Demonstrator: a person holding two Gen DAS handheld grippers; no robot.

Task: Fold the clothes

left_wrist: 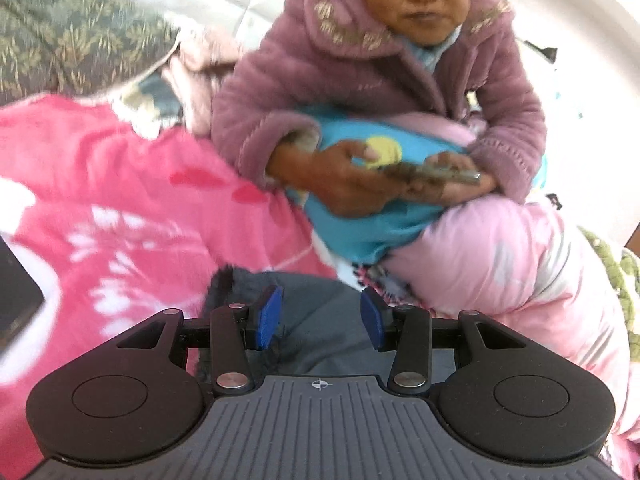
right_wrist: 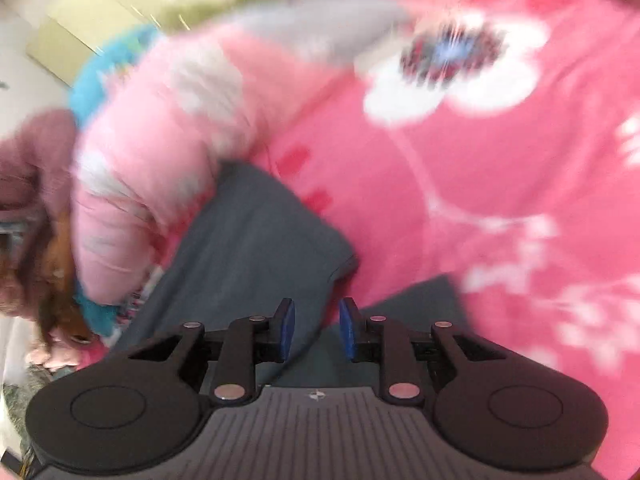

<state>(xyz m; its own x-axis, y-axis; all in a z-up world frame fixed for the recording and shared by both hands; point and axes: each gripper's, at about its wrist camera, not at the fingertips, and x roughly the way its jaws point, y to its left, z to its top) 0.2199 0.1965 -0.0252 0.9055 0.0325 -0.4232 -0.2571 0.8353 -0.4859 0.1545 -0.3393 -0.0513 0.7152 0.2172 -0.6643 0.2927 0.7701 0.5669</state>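
Left wrist view: the left hand-held gripper [left_wrist: 321,317] hangs released, its blue pads [left_wrist: 269,317] spread wide with nothing between them. Directly beneath and ahead, at 6 o'clock in the frame, lies the dark grey garment [left_wrist: 316,320], a fuzzy dark edge showing at its 9 o'clock side. It rests on a bright pink floral blanket [left_wrist: 100,208] that fills the 9 o'clock half of the view.

At 12 o'clock sits a woman in a mauve fleece jacket [left_wrist: 384,72], both hands on a phone [left_wrist: 432,172], with a turquoise cushion [left_wrist: 360,216] in her lap. A pale pink quilt [left_wrist: 512,264] bulges at 3 o'clock, just beside the garment.

Over to the right wrist view, heavily blurred. The right hand-held gripper [right_wrist: 317,330] is also released, pads [right_wrist: 287,330] apart with a narrower gap, nothing gripped. The grey garment [right_wrist: 248,248] spreads from 6 o'clock up toward 11 o'clock, one corner ending just ahead of the pads, and a second grey flap [right_wrist: 420,300] shows at 4 o'clock. The pink floral blanket [right_wrist: 500,184] covers the 3 o'clock side; the pale pink quilt [right_wrist: 152,168] rises at 10 o'clock, touching the garment's far edge.
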